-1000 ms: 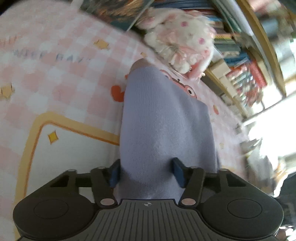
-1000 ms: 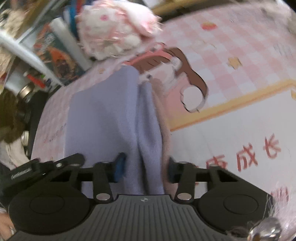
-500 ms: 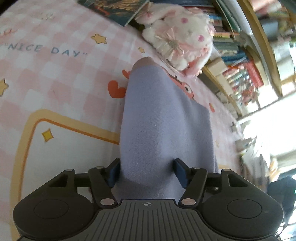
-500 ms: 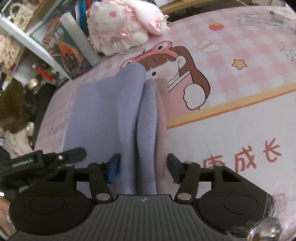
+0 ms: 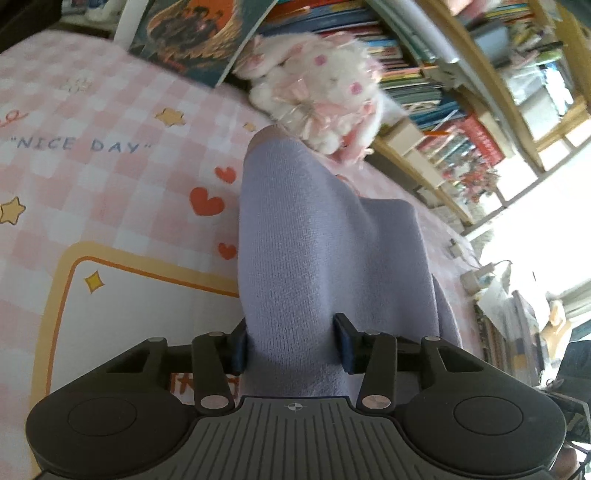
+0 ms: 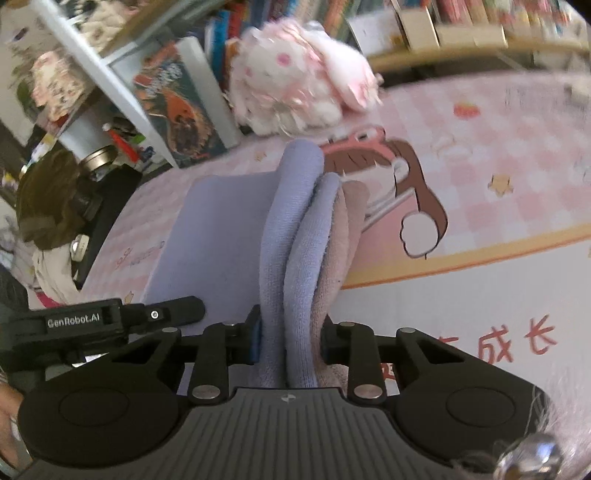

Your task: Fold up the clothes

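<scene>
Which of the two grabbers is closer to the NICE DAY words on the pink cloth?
Left. The left gripper, jaws closing on the lavender garment, has the lettering ahead on its left; the right gripper, also closing on the garment, sits beyond the fabric from it.

Plush toy point(image 5: 325, 85) blocks ahead; bedspread point(image 5: 92, 122) left open.

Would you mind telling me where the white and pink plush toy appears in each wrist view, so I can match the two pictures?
Left wrist view: the plush toy sits at top centre, just beyond the far end of the lavender garment.
Right wrist view: the plush toy sits at top centre, above the garment's bunched folds.
Shared landmark: the upright book with the orange cover, just left of the toy.
</scene>
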### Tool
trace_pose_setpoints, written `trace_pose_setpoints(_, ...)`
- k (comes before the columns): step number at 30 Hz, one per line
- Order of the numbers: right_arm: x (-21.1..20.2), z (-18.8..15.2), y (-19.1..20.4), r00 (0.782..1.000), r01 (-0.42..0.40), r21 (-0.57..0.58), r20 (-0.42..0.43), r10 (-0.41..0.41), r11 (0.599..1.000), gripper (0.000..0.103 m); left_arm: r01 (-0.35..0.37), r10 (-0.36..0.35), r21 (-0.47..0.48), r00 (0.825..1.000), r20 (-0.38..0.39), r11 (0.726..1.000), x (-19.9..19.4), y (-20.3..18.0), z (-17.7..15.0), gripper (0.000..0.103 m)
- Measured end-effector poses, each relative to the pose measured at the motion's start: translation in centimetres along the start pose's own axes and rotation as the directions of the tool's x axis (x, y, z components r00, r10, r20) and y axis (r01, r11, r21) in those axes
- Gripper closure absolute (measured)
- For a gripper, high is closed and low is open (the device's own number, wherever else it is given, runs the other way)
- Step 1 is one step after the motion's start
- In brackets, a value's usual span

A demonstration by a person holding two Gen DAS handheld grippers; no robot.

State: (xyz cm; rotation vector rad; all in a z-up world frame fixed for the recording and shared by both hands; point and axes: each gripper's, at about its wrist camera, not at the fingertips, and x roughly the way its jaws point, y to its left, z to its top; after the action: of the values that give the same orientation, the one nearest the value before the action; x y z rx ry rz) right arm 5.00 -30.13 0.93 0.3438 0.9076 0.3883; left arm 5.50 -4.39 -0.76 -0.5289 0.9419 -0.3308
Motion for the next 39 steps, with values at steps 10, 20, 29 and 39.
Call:
trace_pose_setpoints(10,-3.8,-2.6,2.6,0.996,0.029,-0.049,0.085,-0.025,0.998,0.077,0.02,-0.025,0.075,0.997,0.07,0.997,-3.7,-1.3,-2.4,0.059)
trace_pose_setpoints(20,-5.3,-4.5,4.0,0.992,0.036,-0.059,0.124,-0.029,0.998,0.077,0.016,-0.028,0.129,0.995,0.096,0.992,-5.3,-1.6,-3.2,0.059)
trace_pose_setpoints(29,-5.7,-5.0,5.0,0.99,0.037,-0.072,0.136,-0.027,0.997,0.077,0.001,-0.015,0.137,0.995,0.096,0.991,-5.9,-1.9,-3.4,0.059)
trace_pose_setpoints(39,-6.0,-4.0,3.1,0.992,-0.004,-0.098,0.124,0.016,0.995,0.077,-0.053,0.036,0.125,0.991,0.131,0.991,-5.3,-4.5,-3.7,0.059)
